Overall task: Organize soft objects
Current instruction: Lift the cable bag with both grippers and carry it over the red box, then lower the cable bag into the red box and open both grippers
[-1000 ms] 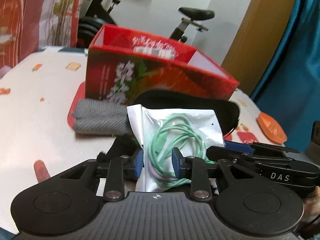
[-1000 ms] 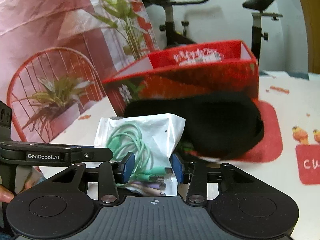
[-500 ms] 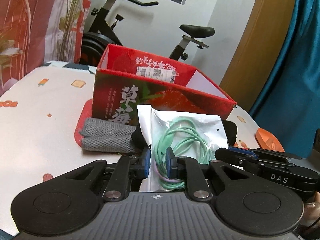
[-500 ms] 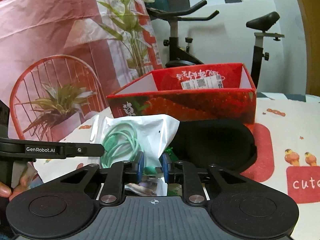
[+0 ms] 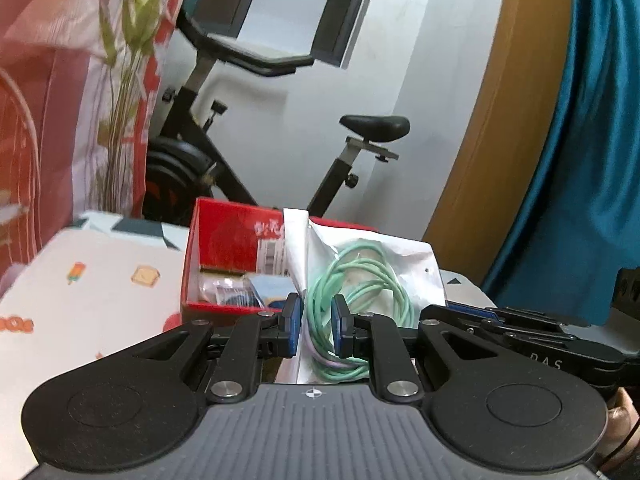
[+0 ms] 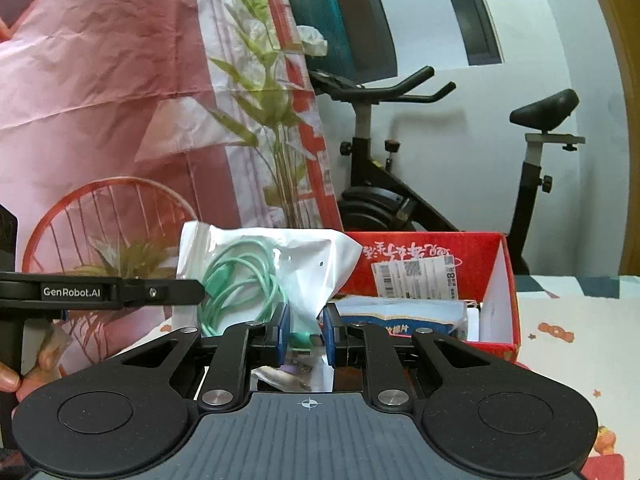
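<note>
Open red box (image 5: 224,252) on patterned table (image 5: 80,300), at ten o'clock from left gripper (image 5: 316,326); packets inside, a blue-and-white one (image 6: 404,314) toward its right wall. Clear bag (image 5: 384,268) of coiled green cable (image 5: 360,284) held aloft at twelve o'clock, pinched on two sides: left gripper clamped on cable and film, right gripper (image 6: 306,334) clamped on the bag's lower edge. Both pointing slightly downward, side by side.

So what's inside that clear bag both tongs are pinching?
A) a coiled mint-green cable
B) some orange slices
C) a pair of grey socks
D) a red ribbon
A: the clear bag held by the left tongs and right tongs shows a coiled mint-green cable through the plastic.
</note>
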The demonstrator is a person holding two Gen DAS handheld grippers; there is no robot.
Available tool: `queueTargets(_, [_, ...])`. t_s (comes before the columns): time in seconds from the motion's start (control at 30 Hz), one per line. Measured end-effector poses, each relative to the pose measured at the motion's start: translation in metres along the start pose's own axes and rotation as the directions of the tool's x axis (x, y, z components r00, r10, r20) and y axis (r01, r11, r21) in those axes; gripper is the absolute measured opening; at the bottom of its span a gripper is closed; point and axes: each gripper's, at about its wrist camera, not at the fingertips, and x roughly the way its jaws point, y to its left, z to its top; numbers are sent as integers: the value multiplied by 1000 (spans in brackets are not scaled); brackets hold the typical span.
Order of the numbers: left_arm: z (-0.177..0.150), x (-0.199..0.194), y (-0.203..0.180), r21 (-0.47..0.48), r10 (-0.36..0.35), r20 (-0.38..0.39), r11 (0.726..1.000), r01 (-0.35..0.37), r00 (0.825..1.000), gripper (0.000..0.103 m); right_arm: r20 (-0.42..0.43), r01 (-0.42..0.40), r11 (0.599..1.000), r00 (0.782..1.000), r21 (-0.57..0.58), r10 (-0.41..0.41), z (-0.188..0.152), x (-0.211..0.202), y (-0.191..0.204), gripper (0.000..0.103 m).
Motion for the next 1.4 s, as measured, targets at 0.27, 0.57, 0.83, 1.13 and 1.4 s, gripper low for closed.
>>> queueTargets(0.27, [-11, 7, 14, -45, -13, -61, 999, 10, 998, 17, -59, -4, 1000, 998, 20, 5, -11, 14, -1, 16])
queueTargets(0.57, [33, 23, 6, 38, -30, -9, 999, 31, 999, 17, -18, -4, 1000, 1000, 20, 4, 38, 26, -20, 16])
queueTargets(0.83, [80, 83, 10, 42, -33, -27, 999, 34, 999, 17, -36, 40, 998, 999, 41, -39, 88, 72, -65, 16])
queueTargets(1.13, [85, 181, 30, -15, -1, -210, 1000, -2, 978, 17, -209, 160, 985, 967, 69, -143, 98, 153, -122, 17])
queueTargets(1.4, [67, 230, 36, 37, 50, -341, 999, -40, 939, 17, -376, 245, 965, 906, 96, -193, 74, 201, -141, 17])
